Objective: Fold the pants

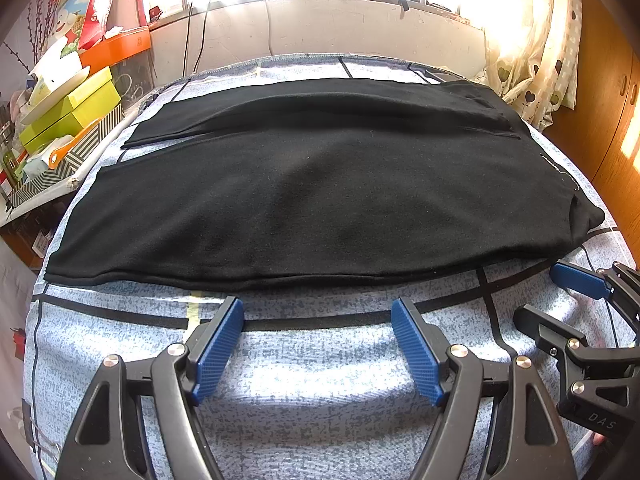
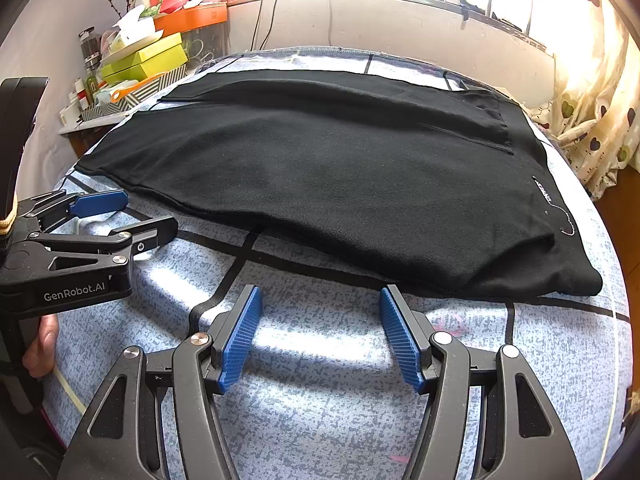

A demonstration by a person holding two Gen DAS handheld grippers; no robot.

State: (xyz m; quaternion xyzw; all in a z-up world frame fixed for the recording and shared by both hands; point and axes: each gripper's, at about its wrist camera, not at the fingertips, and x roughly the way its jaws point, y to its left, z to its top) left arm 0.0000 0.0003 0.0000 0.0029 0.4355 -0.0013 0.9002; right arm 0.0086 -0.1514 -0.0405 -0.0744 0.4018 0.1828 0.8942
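While we look down both wrist views:
Pants: black pants [image 1: 312, 184] lie flat on the blue-grey bedsheet [image 1: 320, 360]; far leg partly hidden.
Left gripper [image 1: 318, 312]: we see jaws spread, empty — short of the hem.
Right gripper [image 2: 320, 300]: likewise agape, empty — its base cut off.

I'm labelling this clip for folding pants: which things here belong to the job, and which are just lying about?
For the job:
black pants
left gripper
right gripper
patterned bedsheet beneath

Lying about:
yellow-green boxes
orange box
heart-print curtain
cables
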